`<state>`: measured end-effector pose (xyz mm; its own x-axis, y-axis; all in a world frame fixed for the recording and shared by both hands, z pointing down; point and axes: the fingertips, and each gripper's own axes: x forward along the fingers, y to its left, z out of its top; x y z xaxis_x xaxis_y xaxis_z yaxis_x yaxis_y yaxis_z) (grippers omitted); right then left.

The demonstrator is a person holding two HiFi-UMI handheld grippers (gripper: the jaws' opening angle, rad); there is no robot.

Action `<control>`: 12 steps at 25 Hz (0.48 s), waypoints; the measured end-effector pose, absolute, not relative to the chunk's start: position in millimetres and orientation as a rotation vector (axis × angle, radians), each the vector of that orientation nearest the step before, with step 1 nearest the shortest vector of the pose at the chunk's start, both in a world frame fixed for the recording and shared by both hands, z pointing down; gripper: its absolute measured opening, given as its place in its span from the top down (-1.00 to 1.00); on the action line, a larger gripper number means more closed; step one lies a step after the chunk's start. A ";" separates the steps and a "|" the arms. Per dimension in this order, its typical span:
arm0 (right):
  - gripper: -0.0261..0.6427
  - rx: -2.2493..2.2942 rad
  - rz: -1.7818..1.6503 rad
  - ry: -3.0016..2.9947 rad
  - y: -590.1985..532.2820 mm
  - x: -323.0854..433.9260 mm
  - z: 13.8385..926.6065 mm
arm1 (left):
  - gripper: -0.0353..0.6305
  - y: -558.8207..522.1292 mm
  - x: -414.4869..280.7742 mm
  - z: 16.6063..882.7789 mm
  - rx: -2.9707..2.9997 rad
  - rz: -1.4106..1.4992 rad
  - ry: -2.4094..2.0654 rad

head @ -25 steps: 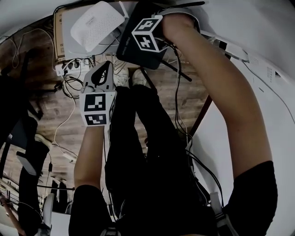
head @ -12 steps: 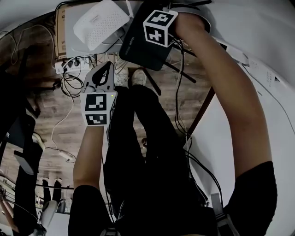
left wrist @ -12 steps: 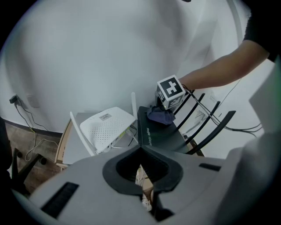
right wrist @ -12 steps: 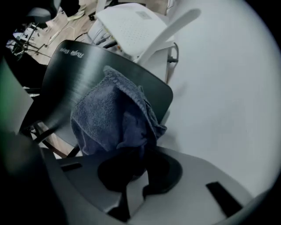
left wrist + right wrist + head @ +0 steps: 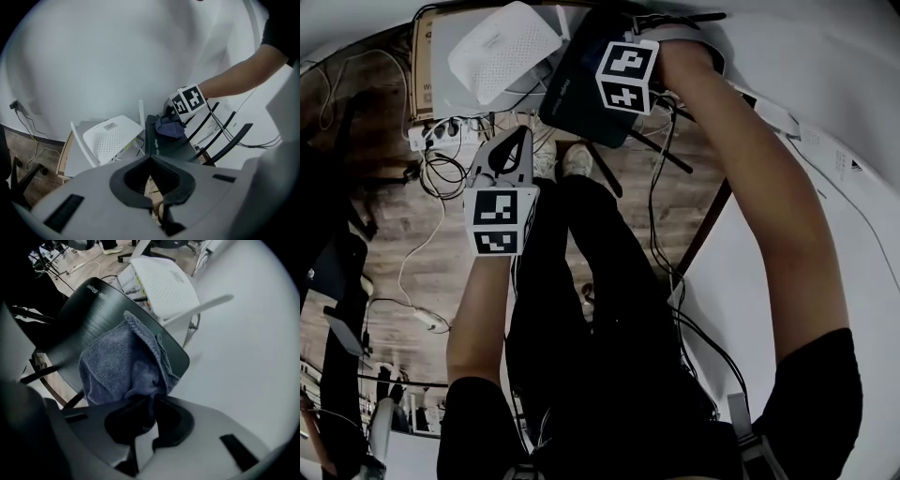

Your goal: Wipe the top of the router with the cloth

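A black router (image 5: 572,94) lies flat at the top of the head view, its antennas (image 5: 661,155) sticking out toward me. My right gripper (image 5: 626,73) is over its top, shut on a bunched blue cloth (image 5: 124,364) that rests on the glossy black router (image 5: 89,310). In the left gripper view the cloth (image 5: 169,126) sits on the black router (image 5: 168,145) under the right gripper's marker cube. My left gripper (image 5: 508,155) hangs lower left of the router, apart from it, shut with nothing in it. The left gripper (image 5: 152,183) points at both routers.
A white router (image 5: 502,52) lies on a grey box (image 5: 441,66) just left of the black one. A power strip (image 5: 441,136) and loose cables lie on the wooden floor below. A white table (image 5: 825,206) stands at the right. My legs fill the middle.
My right gripper has slid to the right across the black router's top with the cloth, then slightly back toward me. The left gripper has stayed where it was.
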<state>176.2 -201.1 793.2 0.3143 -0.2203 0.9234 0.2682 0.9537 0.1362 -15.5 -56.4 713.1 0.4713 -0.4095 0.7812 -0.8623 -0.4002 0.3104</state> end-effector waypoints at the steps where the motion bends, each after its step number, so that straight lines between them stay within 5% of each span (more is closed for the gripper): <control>1: 0.86 -0.057 -0.336 -1.228 -197.4 169.8 791.9 | 0.90 -56.5 -13.9 711.9 2.000 0.795 -1.051; 12: 0.86 -0.069 -0.379 -1.529 -158.8 81.3 781.7 | 0.90 -41.0 -23.5 713.7 1.965 0.790 -1.064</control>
<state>81.3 -158.8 781.7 -0.0037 -0.1980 0.9802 0.2827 0.9400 0.1909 -23.5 -41.0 713.7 0.4633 -0.4064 0.7875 -0.8714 -0.3709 0.3212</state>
